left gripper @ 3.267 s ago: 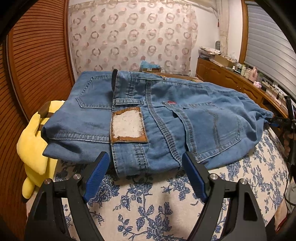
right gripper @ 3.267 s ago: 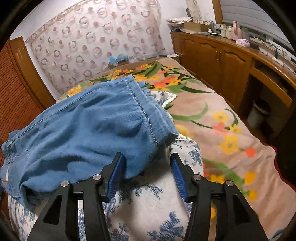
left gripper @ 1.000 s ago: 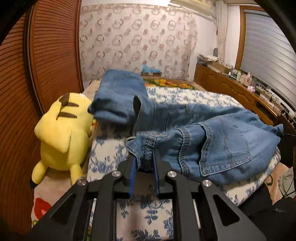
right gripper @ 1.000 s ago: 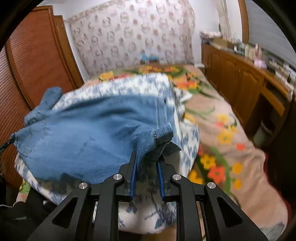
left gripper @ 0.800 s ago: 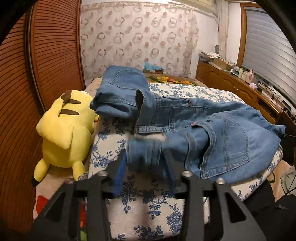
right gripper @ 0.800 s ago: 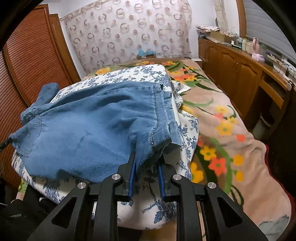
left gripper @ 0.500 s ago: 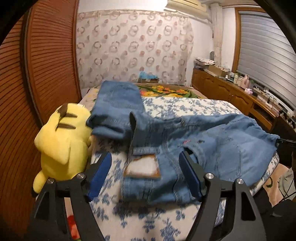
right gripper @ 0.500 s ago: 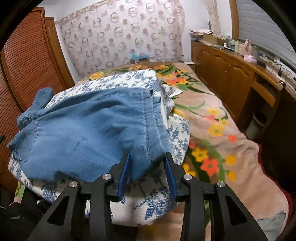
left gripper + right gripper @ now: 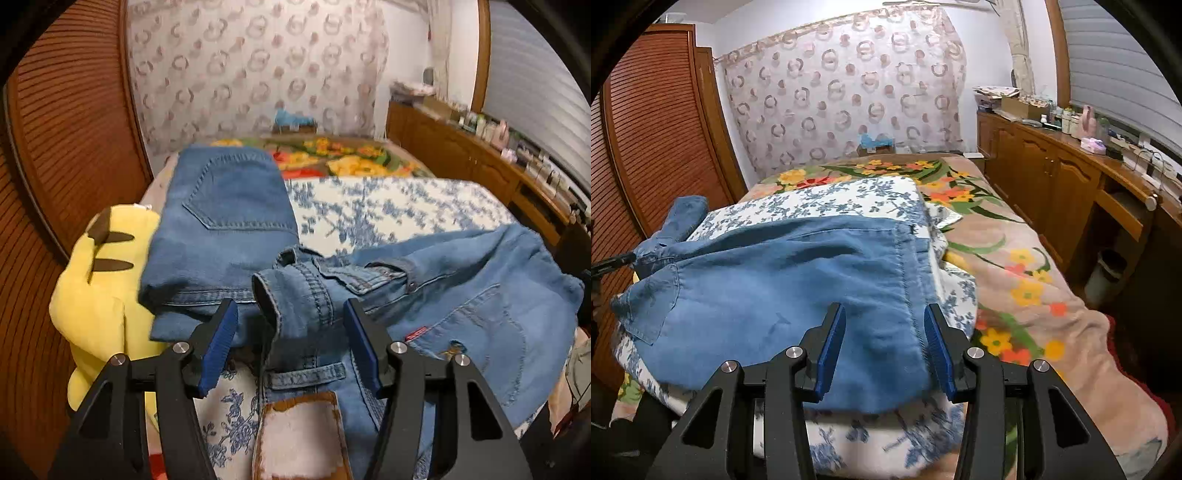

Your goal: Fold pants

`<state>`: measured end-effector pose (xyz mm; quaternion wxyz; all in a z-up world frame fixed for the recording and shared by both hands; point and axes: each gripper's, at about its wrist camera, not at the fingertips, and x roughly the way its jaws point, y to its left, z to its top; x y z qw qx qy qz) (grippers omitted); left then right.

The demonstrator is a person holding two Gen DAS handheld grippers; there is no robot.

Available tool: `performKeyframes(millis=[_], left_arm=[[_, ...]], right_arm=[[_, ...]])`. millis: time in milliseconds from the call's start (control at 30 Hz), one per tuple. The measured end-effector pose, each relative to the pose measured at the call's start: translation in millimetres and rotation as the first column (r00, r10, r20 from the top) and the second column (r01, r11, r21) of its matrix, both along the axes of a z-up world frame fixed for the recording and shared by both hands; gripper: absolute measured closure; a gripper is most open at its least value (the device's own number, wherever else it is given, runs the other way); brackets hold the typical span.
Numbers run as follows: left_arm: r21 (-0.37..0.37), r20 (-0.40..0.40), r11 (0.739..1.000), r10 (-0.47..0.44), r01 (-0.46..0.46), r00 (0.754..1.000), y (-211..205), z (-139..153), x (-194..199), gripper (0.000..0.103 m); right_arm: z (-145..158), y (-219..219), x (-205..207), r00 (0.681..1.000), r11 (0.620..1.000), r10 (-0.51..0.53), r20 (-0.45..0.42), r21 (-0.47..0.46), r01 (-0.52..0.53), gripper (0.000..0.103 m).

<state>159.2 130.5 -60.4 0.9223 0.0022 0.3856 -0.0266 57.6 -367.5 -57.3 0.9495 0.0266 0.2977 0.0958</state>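
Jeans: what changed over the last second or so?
Both grippers let go: a second ago each was shut on a bunch of denim, the left gripper at the waistband, the right gripper at the leg hem. Now both are open and the jeans lie spread on the floral quilt. The folded jeans and yellow plush stayed put.

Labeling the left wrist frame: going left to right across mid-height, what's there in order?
Wooden louvered door → yellow plush toy → folded jeans → crumpled jeans waistband → back pocket of the spread jeans → wooden cabinets.
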Motion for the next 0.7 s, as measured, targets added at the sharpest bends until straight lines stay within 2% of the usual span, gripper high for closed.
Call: performKeyframes(millis=[100,133,233,300,400,500,600,700], left_arm=[[0.021,-0.038,1.000,-0.012,0.012,0.999,-5.6,-8.4,10.7,0.043],[0.029,-0.045,1.000,-0.011,0.012,0.999,-7.2,-10.4,14.2,0.048],[0.027,-0.053,0.999,-0.037,0.038,0.998,-12.3,-10.7,21.7,0.075],[0.045,-0.035,0.998,-0.050,0.052,0.998,-17.8,-7.0,23.4,0.085],[0.077,0.022,0.997,-0.031,0.030,0.999,-22.7,6.0,27.2,0.088],[0.053,0.066,0.999,-0.001,-0.002,0.998,-17.3,27.9,41.2,0.088],[0.073,0.070,0.997,-0.001,-0.004,0.998,-18.9,35.4,56.6,0.088],[0.089,0.049,0.996,-0.013,0.008,0.999,-23.4,30.8,65.1,0.088]], right_arm=[[-8.0,2.5,9.8,1.000,1.000,0.010,-0.013,0.011,-0.010,0.057],[-9.4,2.6,13.1,1.000,1.000,0.013,-0.018,0.010,-0.013,0.057],[-9.6,3.8,19.7,0.999,1.000,0.026,-0.022,0.008,-0.025,0.057],[-10.2,3.0,25.2,0.999,1.000,0.028,-0.026,0.006,-0.028,0.057],[-4.7,-2.2,24.4,0.999,0.999,0.039,-0.026,0.006,-0.039,0.057],[-4.6,-3.9,26.5,0.999,0.999,0.044,-0.025,0.007,-0.044,0.057],[-5.2,0.5,24.9,0.999,0.999,0.042,-0.027,0.007,-0.042,0.057],[-6.2,2.1,23.2,0.999,0.999,0.043,-0.027,0.007,-0.043,0.057]])
